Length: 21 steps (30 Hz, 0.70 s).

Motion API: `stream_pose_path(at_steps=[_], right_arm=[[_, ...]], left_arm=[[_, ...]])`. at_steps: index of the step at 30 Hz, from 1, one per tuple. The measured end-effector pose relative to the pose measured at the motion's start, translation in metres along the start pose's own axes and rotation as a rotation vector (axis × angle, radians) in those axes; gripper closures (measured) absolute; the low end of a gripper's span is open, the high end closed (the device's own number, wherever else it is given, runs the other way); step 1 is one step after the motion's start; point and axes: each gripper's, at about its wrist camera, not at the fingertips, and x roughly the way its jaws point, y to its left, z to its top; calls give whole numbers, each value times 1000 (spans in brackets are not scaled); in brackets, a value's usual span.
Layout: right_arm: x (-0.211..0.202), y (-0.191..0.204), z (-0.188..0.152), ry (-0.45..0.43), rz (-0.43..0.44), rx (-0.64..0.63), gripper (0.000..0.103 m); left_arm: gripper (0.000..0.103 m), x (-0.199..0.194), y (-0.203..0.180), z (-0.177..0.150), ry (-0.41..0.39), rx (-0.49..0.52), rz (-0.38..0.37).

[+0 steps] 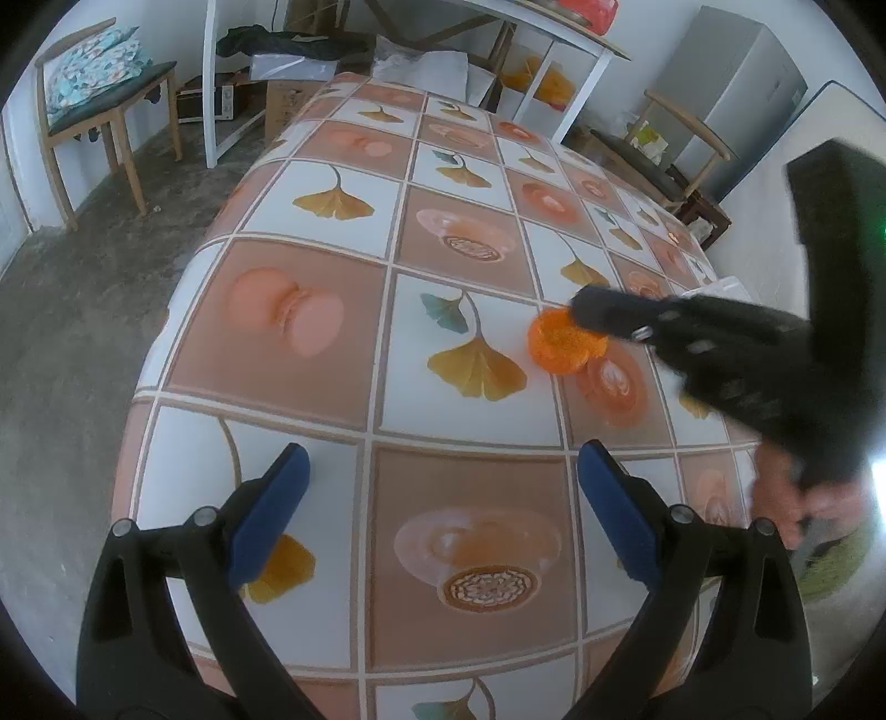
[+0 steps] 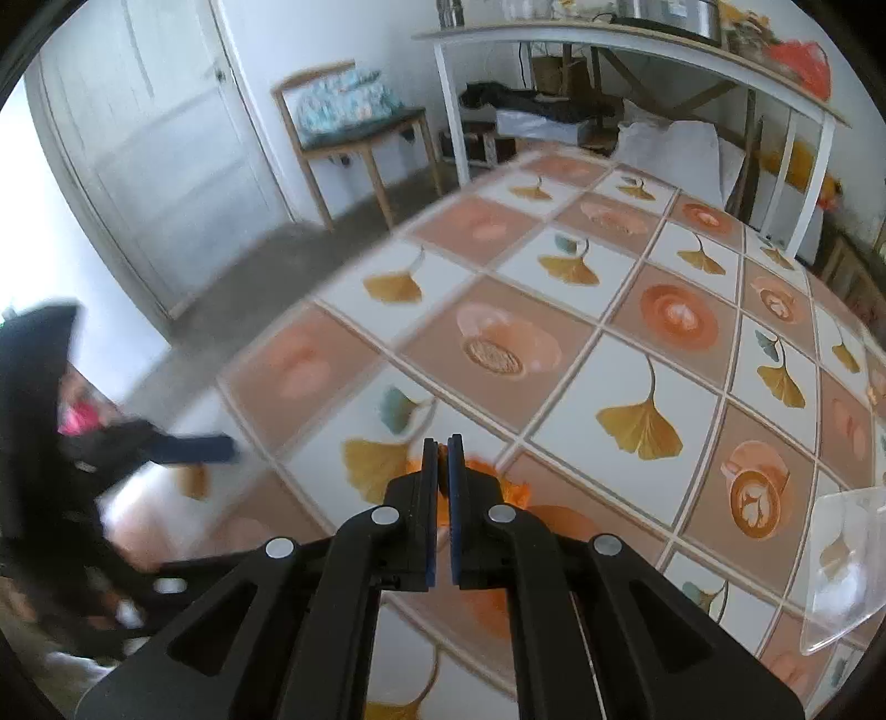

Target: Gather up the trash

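Observation:
An orange peel (image 1: pixel 559 346) is pinched at its edge by my right gripper (image 1: pixel 587 307), which reaches in from the right just over the patterned tablecloth (image 1: pixel 332 343). In the right wrist view the right gripper (image 2: pixel 441 448) is shut, with the orange peel (image 2: pixel 509 490) showing between and behind its blue pads. My left gripper (image 1: pixel 443 465) hovers wide open over the near part of the table, with nothing between its fingers. In the right wrist view it is only a blur at the left, showing one blue finger (image 2: pixel 194 448).
A clear plastic tray (image 2: pixel 841 559) lies on the table at the right. A hand (image 1: pixel 786 498) holds the right gripper, with something green (image 1: pixel 830 565) below it. A wooden chair (image 1: pixel 105 105) and a white shelf table (image 2: pixel 609 39) stand beyond the table's far edge.

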Motion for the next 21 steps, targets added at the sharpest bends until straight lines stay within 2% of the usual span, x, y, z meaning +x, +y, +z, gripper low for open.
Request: stream_pose_path(at_steps=[5,8,10,13,18,21], right_arm=[[20,-5,-7,44,11,20,99],[14,-9,-5,42,43,35,94],[7,-13,-5,34,85,59,85],[-3,-19,-3,9,136,96,78],[-32,-40,-1,-60,243,206,77],[-57,-57,-4,-118,267,269,77]], left_arm=[[10,-2,2,-1,-5,3,5],[9,-3,2,-2,-9,4,3],[10,-3,2,-2,-14,6,3],[9,-5,1,-2,-24,8,-14],[8,-9,-5,-2,-47,31,-27],[8,-12,-10,-1,-66,67,-4]])
